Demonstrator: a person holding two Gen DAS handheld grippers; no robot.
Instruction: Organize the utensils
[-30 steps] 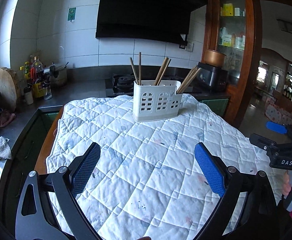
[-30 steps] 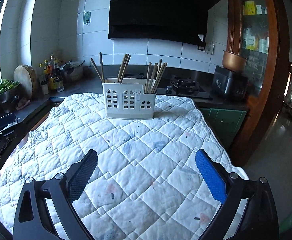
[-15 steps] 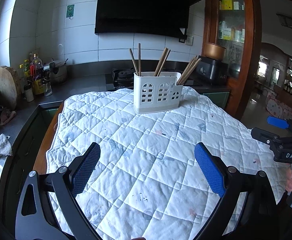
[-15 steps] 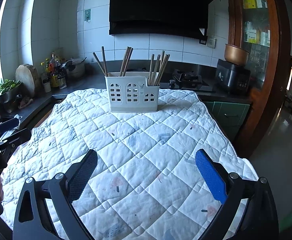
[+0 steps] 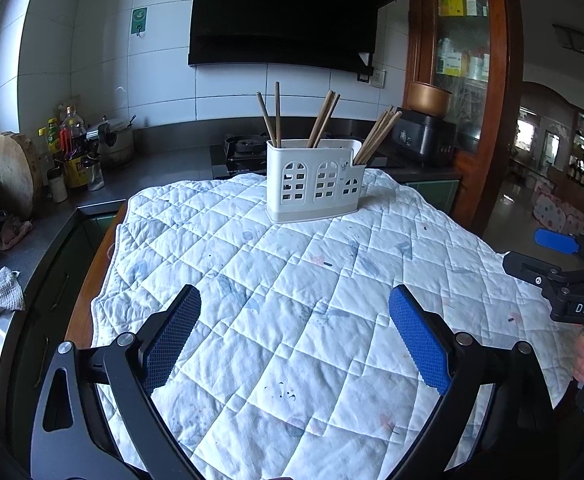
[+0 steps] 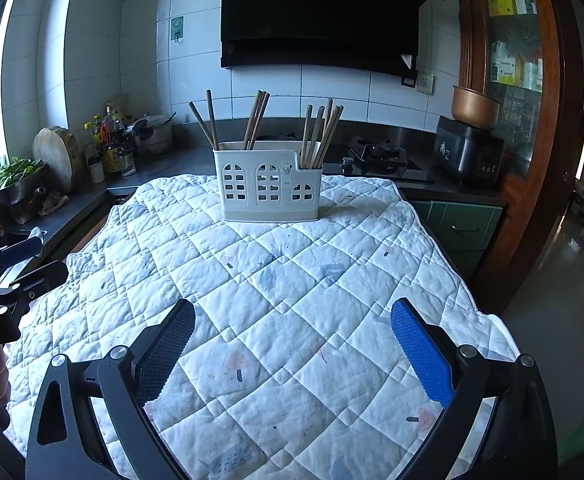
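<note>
Both claws spread wide, nothing between the pads. Left claw [image 5: 293, 330] low over the near part of a white quilted cloth [image 5: 292, 280], blue pads [image 5: 419, 344] well apart. Right claw [image 6: 292, 344] likewise gaping above the same cloth [image 6: 276, 280], well short of anything to grasp. Seen also from the opposite camera: right claw [image 5: 547, 256] at the right edge of the left view, left claw [image 6: 12, 264] at the left edge of the right view, each gripped by a hand only partly in frame.

Further out, toward the far end of the cloth-covered surface, a white utensil holder [image 5: 315, 179] upright, with arched cut-out windows in its wall. Same holder [image 6: 270, 184] centred in the right view. Three compartments, wooden chopsticks [image 5: 323, 118] in each: two at the left, a leaning pair in the middle, a denser bunch [image 6: 319, 136] in the lower right section. All chopsticks inside the holder, none lying on the cloth.

Beyond the cloth, a dark kitchen counter [image 5: 164, 164] with bottles [image 5: 68, 140], a round wooden board [image 5: 8, 172], a gas hob [image 6: 379, 152] and a black range hood [image 6: 319, 12] on the tiled wall.
</note>
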